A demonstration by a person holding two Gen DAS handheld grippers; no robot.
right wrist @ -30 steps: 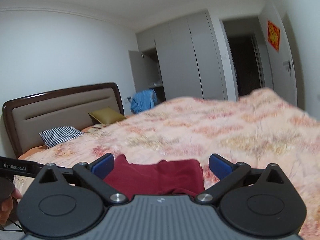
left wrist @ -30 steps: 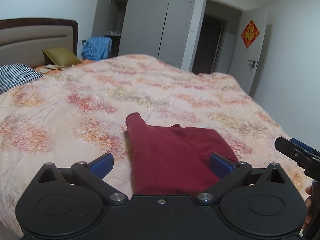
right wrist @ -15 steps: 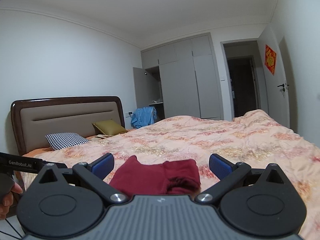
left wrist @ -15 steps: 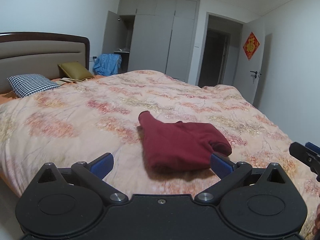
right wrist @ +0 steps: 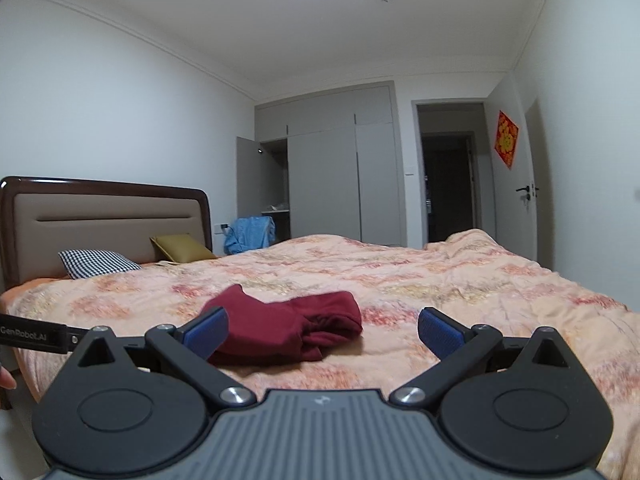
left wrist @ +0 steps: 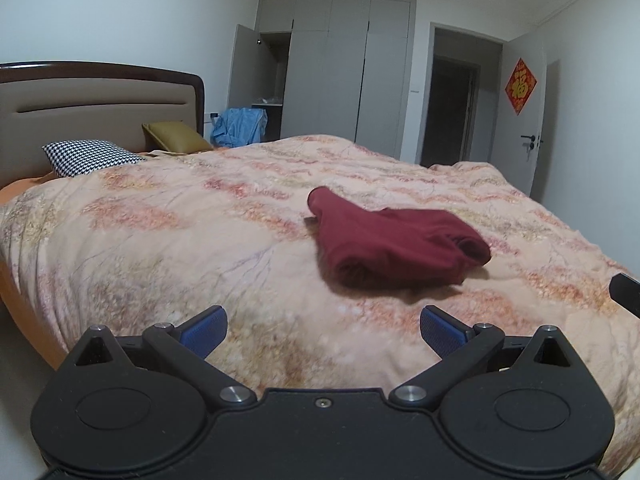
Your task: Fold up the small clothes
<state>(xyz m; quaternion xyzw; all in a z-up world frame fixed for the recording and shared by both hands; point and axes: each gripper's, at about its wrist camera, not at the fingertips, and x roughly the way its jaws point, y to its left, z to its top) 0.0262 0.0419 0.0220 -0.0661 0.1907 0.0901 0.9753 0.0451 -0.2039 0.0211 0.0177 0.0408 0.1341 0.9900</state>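
The dark red folded cloth garment (left wrist: 394,246) lies as a compact bundle on the peach floral quilted bed cover (left wrist: 180,232). Left gripper (left wrist: 322,330) and right gripper (right wrist: 322,330) hover short of it, jaws wide apart and empty; folding looks finished, so next likely comes setting it aside or fetching another piece

The left gripper (left wrist: 323,330) is held level and low, its two blue-padded fingers (left wrist: 204,330) spread wide with nothing between them. The right gripper (right wrist: 323,330) sits just the same beside it, its blue pads (right wrist: 440,334) parted wide and gripping nothing. A fingertip of the person's left hand (right wrist: 7,380) shows at the edge of the right wrist view, under the left gripper's black body.
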